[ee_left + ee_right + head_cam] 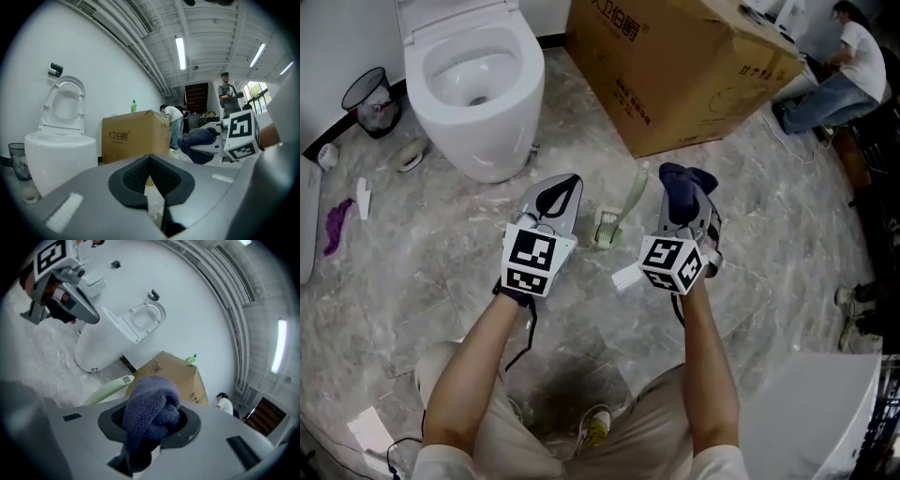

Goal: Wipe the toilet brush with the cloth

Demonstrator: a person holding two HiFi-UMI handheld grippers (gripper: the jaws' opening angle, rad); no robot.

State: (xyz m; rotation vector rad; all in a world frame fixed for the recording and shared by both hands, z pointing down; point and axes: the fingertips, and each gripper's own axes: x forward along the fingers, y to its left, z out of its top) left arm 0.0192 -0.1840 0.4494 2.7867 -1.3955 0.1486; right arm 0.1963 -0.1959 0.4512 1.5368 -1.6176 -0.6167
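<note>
A pale green toilet brush lies on the marbled floor between my two grippers, its head toward me. My right gripper is shut on a dark blue cloth, which bunches out past the jaws just right of the brush handle. In the right gripper view the cloth fills the jaws, with the brush handle beyond and to the left. My left gripper hovers left of the brush, shut with nothing in it. Its pads meet at the tip in the left gripper view.
A white toilet with its lid up stands ahead on the left, and a large cardboard box ahead on the right. A mesh waste bin sits at far left. A person crouches far right. Paper scraps lie on the floor.
</note>
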